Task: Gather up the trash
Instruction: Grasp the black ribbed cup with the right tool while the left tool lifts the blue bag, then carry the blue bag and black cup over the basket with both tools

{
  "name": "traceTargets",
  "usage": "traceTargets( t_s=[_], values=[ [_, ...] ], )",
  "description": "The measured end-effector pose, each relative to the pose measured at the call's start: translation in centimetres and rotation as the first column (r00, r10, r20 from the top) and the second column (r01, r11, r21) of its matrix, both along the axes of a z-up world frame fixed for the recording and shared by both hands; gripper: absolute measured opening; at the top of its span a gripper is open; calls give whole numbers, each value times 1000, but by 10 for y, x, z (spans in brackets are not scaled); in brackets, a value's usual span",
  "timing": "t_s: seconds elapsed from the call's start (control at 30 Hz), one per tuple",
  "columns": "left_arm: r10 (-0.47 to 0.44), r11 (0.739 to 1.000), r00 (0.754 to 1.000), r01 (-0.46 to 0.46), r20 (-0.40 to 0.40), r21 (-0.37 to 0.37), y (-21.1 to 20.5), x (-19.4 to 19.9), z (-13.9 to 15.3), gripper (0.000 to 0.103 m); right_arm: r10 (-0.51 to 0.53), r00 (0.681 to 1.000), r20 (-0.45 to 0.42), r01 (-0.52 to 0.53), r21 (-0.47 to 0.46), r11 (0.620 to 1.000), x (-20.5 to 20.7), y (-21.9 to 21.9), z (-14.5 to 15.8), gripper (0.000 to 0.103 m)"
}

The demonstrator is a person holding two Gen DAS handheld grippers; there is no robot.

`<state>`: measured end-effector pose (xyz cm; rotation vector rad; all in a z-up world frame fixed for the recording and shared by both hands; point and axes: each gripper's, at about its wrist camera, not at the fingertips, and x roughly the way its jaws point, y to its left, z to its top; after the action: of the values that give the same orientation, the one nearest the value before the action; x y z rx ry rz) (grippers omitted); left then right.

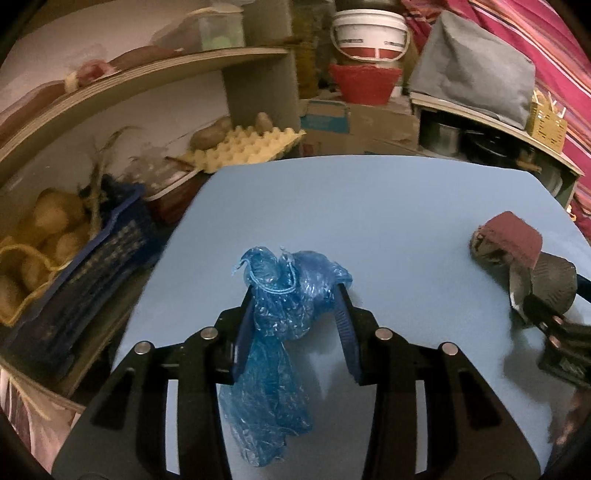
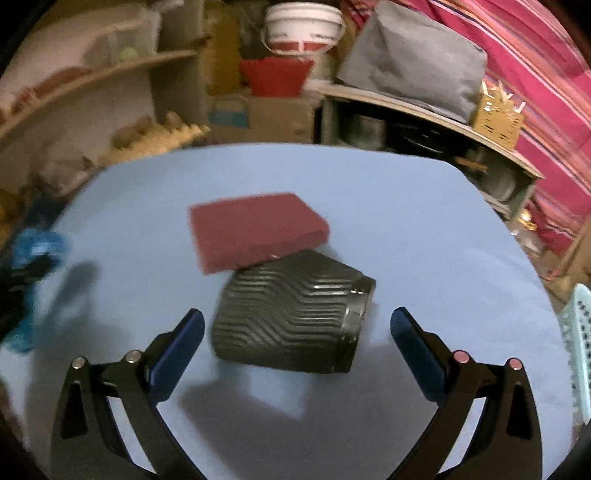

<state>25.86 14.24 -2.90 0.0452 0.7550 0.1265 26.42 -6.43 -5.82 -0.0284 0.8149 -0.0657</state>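
My left gripper (image 1: 295, 291) is shut on a crumpled blue plastic bag (image 1: 280, 325), which hangs between its blue pads above the blue table (image 1: 388, 206). A dark red sponge (image 2: 255, 230) leans on a black ribbed paper cup (image 2: 291, 325) lying on its side mid-table. My right gripper (image 2: 295, 328) is open, its pads on either side of the cup without touching it. In the left wrist view the sponge (image 1: 511, 234) and cup (image 1: 550, 284) sit at the right with the right gripper (image 1: 561, 332) beside them. The bag (image 2: 33, 251) shows blurred at the left of the right wrist view.
A blue crate (image 1: 92, 266) and potatoes (image 1: 44, 229) sit left of the table. An egg tray (image 1: 243, 146), cardboard boxes (image 1: 354, 125), a red basket (image 1: 364, 83) and a white bucket (image 1: 369, 33) stand behind. A turquoise basket (image 2: 580, 347) is at the right edge.
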Motion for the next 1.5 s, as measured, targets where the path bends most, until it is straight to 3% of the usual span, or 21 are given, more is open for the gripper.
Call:
traceTargets(
  t_s=[0.13, 0.2, 0.4, 1.03, 1.5],
  values=[
    [9, 1000, 1000, -9, 26, 7, 10, -11, 12, 40, -7, 1000, -5, 8, 40, 999, 2, -10, -1, 95],
    [10, 1000, 999, -10, 36, 1, 11, -15, 16, 40, 19, 1000, 7, -20, 72, 997, 0, -19, 3, 74],
    [-6, 999, 999, 8, 54, -38, -5, -14, 24, 40, -9, 1000, 28, 5, 128, 992, -4, -60, 18, 74],
    [-195, 980, 970, 199, 148, -14, -161, -22, 45, 40, -133, 986, 105, 115, 164, 980, -49, -208, 51, 74],
    [-242, 970, 956, 245, 165, 4, -211, -27, 44, 40, -260, 950, 172, 233, 161, 959, -93, -307, 67, 74]
  ],
)
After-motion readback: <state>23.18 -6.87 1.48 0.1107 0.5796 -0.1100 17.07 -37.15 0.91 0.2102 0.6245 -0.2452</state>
